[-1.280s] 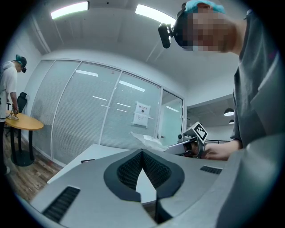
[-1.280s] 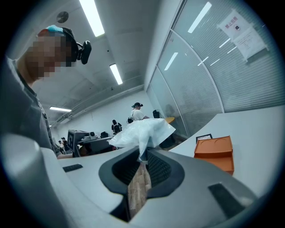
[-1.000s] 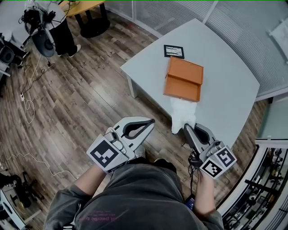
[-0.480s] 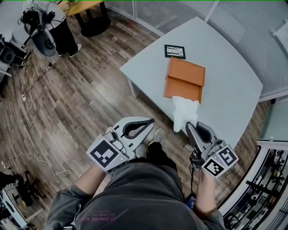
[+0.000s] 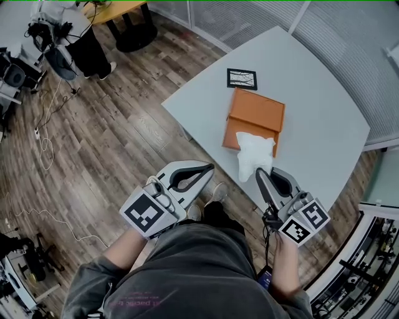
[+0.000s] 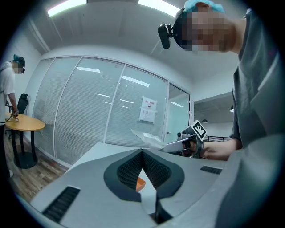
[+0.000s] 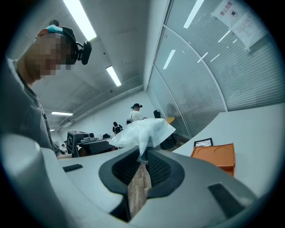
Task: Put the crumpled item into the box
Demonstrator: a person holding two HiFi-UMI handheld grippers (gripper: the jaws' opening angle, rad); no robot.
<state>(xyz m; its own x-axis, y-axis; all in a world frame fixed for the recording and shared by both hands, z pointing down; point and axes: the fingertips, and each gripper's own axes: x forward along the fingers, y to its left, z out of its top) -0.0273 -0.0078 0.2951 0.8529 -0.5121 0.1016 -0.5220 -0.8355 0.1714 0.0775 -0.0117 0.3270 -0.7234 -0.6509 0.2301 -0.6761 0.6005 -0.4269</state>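
Observation:
An orange box (image 5: 255,117) lies on the light grey table (image 5: 312,93); it also shows in the right gripper view (image 7: 214,156). The crumpled item is a white, thin wad (image 5: 254,156), and my right gripper (image 5: 259,174) is shut on its lower end. In the head view the wad overlaps the box's near edge. In the right gripper view the wad (image 7: 142,131) sticks up from the jaw tips (image 7: 143,156). My left gripper (image 5: 209,167) hangs over the floor left of the table, tips together, holding nothing. In its own view (image 6: 142,153) the box (image 6: 140,183) peeks through the jaws.
A black-and-white marker card (image 5: 241,78) lies behind the box. Glass partition walls run behind the table. A person (image 5: 87,43) stands at the far left by a round yellow table (image 5: 118,7). Cables (image 5: 40,149) trail over the wooden floor.
Both grippers have advanced toward the table. The white wad, earlier short of the box, now overlaps its near edge. Neither gripper's jaws changed.

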